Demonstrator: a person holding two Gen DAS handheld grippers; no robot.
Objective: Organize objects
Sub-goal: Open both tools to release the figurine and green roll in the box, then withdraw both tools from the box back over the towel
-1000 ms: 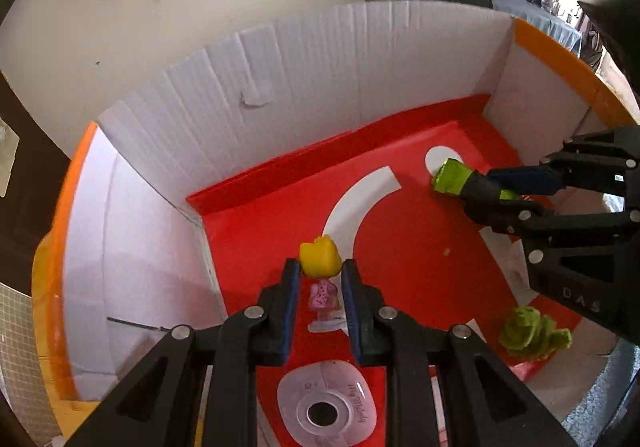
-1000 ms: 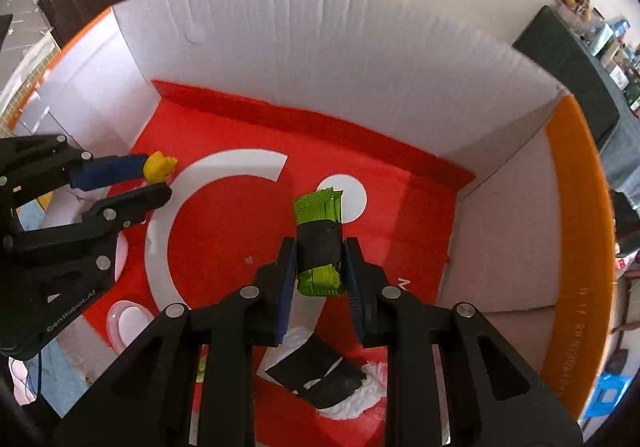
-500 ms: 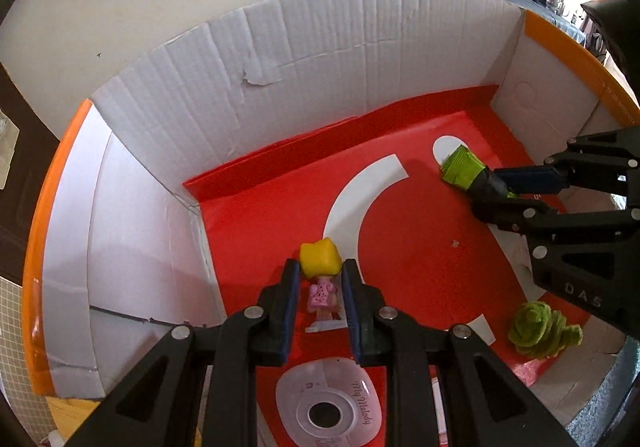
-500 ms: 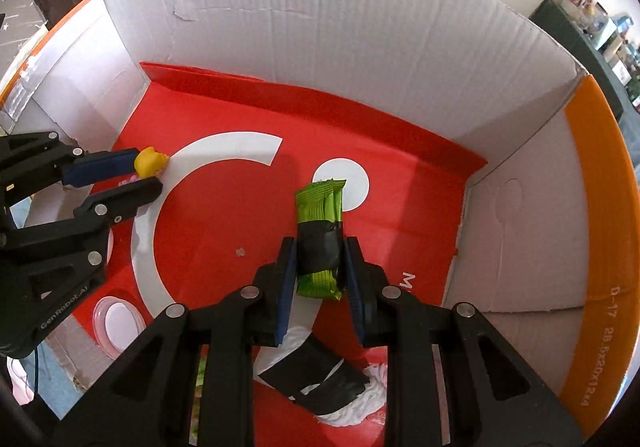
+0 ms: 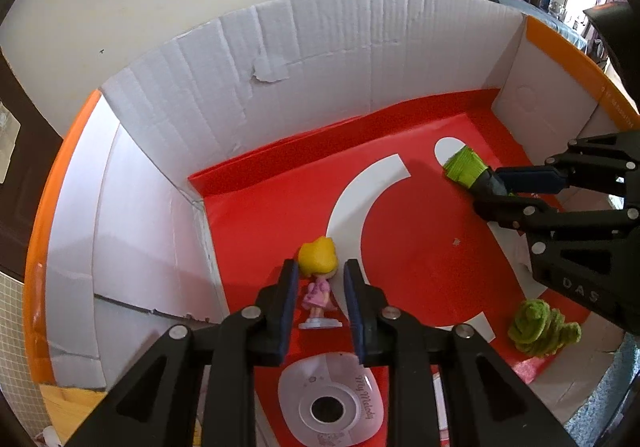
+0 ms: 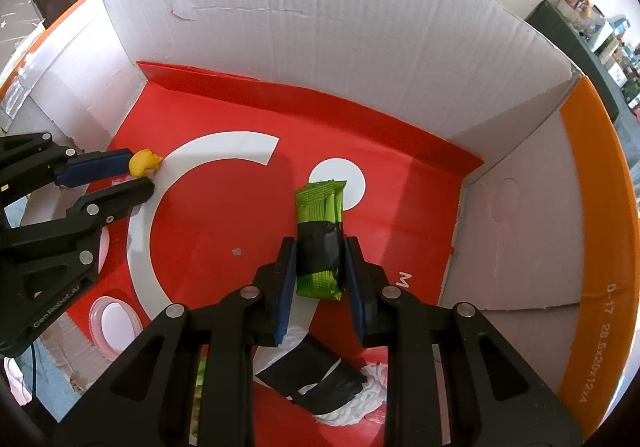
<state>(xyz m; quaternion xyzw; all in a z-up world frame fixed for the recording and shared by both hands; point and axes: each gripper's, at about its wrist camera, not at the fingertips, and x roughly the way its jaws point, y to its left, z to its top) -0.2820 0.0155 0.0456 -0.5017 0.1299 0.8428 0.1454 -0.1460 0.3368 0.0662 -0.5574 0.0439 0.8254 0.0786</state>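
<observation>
A corrugated cardboard box [image 5: 320,43], white inside with an orange outer rim, is taking up both views; its floor [image 5: 420,259] is glossy red with a white arc and a white dot printed on it. The left gripper [image 5: 319,283] is angling steeply down into the box, and its jaws have just been opening slightly: a small plastic doll [image 5: 318,279] with moulded yellow hair, a pink dress and a white base is standing upright on the red floor between the blue pads, with thin gaps showing on both sides. A rounded white and pink plastic case [image 5: 328,403] is lying just below the fingers, and a fuzzy green plush [image 5: 540,327] is sitting near the box's right edge. The right gripper [image 6: 319,267] is also pointing steeply down, pinching a crinkly green foil snack bar [image 6: 320,203] across its black-taped middle, above the floor beside the white dot. Beneath it a flat black packet [image 6: 320,379] is resting on something white and ruffled [image 6: 360,403].
</observation>
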